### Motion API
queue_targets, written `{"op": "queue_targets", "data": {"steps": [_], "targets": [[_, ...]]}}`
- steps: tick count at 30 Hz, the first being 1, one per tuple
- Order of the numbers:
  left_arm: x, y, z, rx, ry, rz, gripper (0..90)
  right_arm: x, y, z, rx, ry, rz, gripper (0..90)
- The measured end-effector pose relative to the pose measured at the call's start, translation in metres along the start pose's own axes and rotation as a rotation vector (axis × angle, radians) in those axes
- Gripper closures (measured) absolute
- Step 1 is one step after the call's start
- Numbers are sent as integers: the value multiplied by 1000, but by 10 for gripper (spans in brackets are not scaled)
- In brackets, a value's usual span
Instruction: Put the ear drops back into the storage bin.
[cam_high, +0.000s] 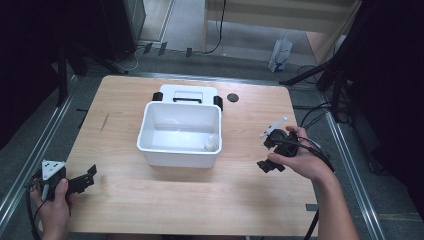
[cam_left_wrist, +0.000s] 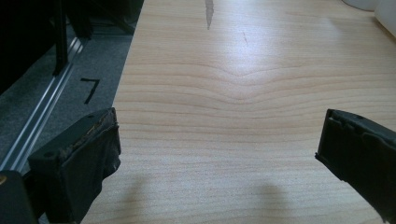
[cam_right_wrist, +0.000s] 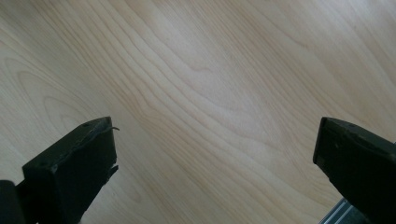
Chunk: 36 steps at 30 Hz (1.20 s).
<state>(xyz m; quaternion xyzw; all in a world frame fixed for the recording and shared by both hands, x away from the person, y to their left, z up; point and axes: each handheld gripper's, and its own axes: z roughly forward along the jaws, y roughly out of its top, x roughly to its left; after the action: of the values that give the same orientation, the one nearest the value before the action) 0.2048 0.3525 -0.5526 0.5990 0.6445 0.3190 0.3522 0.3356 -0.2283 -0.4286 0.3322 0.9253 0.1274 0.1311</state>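
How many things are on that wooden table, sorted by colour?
White: 3, the rectangular plastic tub, the flat lid with black clips behind it, and the small pale bottle inside the tub.
Black: 3, the round disc, the left gripper and the right gripper, both open.
Total: 6

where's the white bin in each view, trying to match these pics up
High view: the white bin sits mid-table, open side up.
Left gripper view: its white corner shows at the top right edge.
Right gripper view: not in it.
Shared landmark: the wooden table.
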Motion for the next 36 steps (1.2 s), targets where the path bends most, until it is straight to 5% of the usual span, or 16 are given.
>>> {"op": "queue_targets", "data": {"steps": [11, 23, 36], "targets": [[0, 0, 0, 0, -1, 5, 2, -5, -47, 14, -78, -41, 94, 0], [0, -1, -1, -8, -4, 2, 2, -3, -109, 37, -264, -92, 280, 0], [2, -1, -1, -9, -15, -15, 2, 10, -167, 64, -400, -109, 468, 0]]}}
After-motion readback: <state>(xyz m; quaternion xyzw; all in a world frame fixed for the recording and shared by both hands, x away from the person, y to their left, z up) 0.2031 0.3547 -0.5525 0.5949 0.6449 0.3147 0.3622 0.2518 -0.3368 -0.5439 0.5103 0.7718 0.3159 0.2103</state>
